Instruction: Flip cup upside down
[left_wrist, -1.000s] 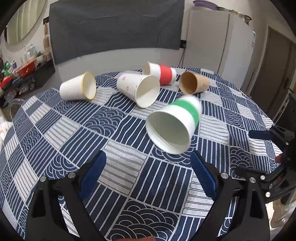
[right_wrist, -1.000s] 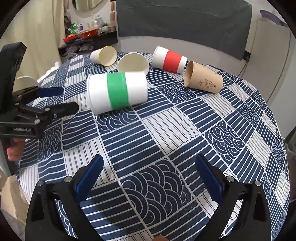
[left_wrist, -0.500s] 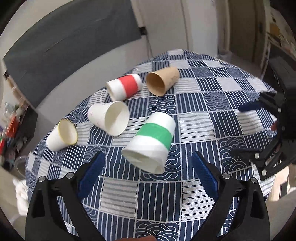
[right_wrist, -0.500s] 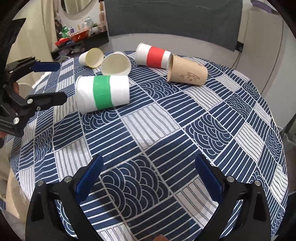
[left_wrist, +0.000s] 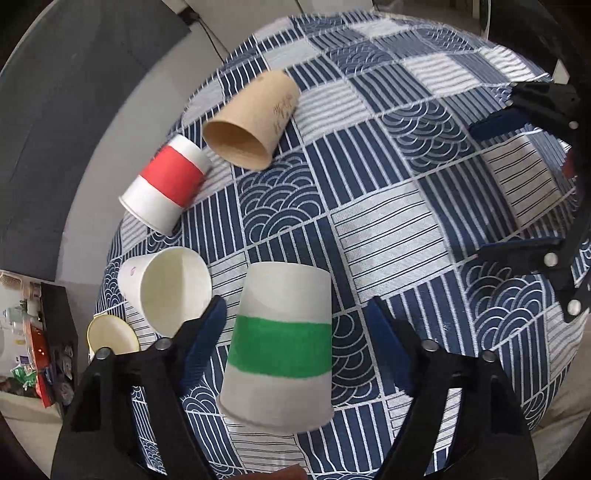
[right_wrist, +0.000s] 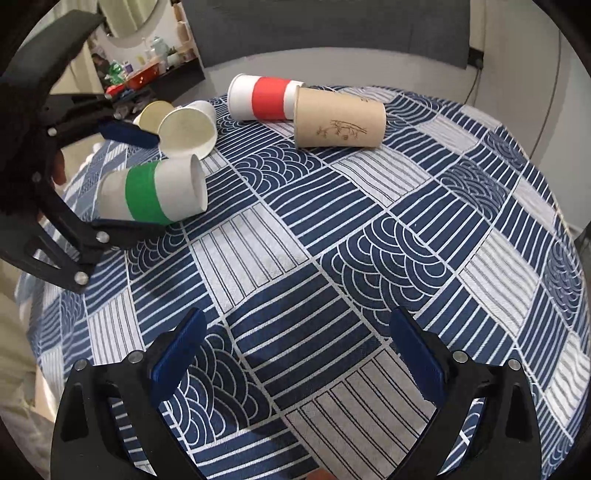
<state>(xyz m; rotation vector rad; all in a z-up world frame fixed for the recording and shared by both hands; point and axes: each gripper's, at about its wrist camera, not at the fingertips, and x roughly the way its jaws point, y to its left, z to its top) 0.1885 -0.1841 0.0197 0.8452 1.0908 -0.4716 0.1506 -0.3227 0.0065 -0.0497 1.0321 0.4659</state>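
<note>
A white paper cup with a green band (left_wrist: 279, 343) lies on its side on the patterned tablecloth, mouth toward the left wrist camera. My left gripper (left_wrist: 295, 321) is open with the cup between its blue fingers; the pads stand apart from its sides. In the right wrist view the green-band cup (right_wrist: 153, 194) lies at the left with the left gripper (right_wrist: 127, 181) around it, one finger above and one below. My right gripper (right_wrist: 295, 354) is open and empty, low over the near part of the table.
Other cups lie on their sides: a red-band cup (left_wrist: 166, 184), a brown cup (left_wrist: 253, 125), a plain white cup (left_wrist: 168, 286) close beside the left finger, and a yellow-lined cup (left_wrist: 110, 334). The round table (right_wrist: 406, 229) drops off at its edges. A shelf with clutter (right_wrist: 136, 74) stands behind.
My left gripper has swung round and closed in on the green-band cup, which now sits between its open fingers. The right gripper has shifted slightly and stays open.
</note>
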